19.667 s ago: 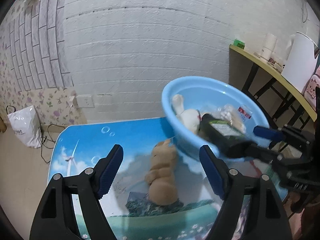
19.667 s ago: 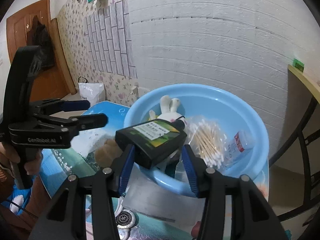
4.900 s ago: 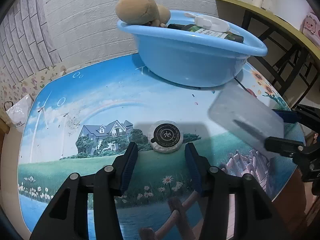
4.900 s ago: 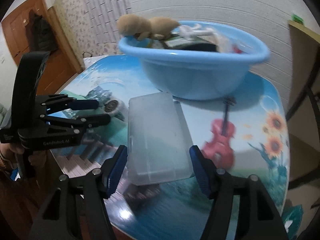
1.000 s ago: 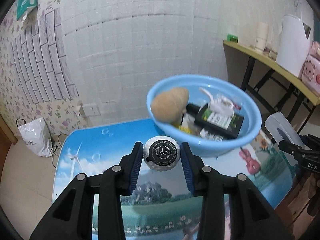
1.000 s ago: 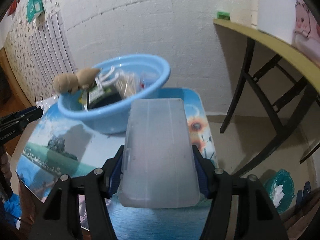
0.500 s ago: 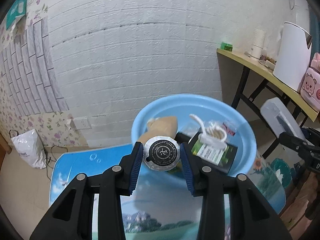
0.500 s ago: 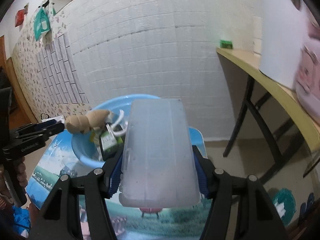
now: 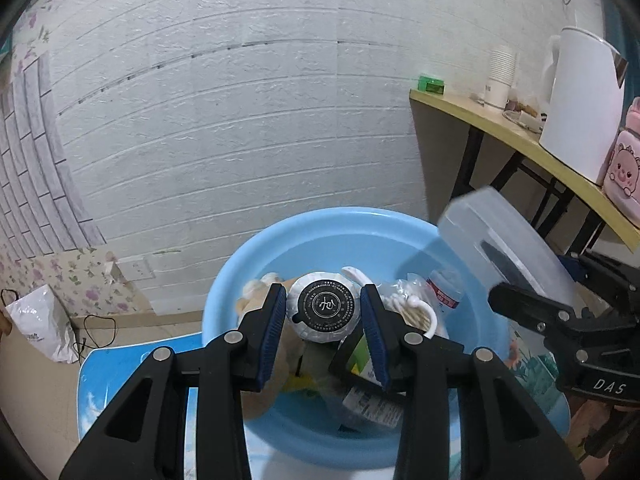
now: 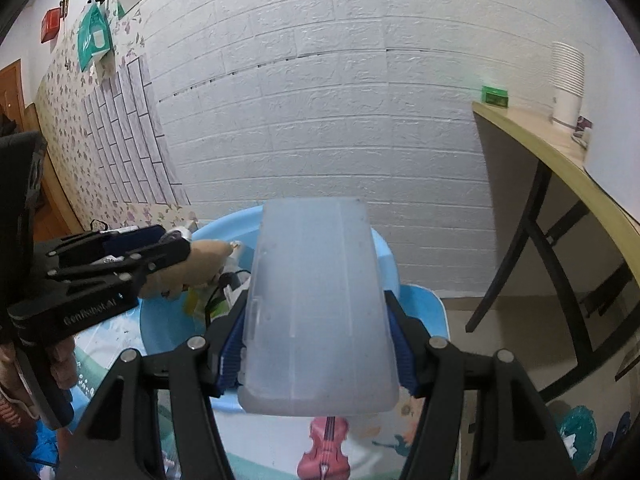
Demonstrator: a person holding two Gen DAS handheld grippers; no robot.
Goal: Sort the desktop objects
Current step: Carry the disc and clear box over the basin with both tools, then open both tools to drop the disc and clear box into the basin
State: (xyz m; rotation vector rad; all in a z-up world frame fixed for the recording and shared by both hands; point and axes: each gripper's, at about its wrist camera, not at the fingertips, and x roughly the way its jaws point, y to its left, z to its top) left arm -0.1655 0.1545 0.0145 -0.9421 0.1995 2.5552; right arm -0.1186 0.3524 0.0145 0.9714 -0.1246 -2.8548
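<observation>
Hovering over basin (image 9: 256, 256): tin (image 9: 325, 307), box (image 10: 320, 304)

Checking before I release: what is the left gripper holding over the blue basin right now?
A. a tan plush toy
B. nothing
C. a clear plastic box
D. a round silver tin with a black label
D: the left gripper pinches the round silver tin over the blue basin.
</observation>
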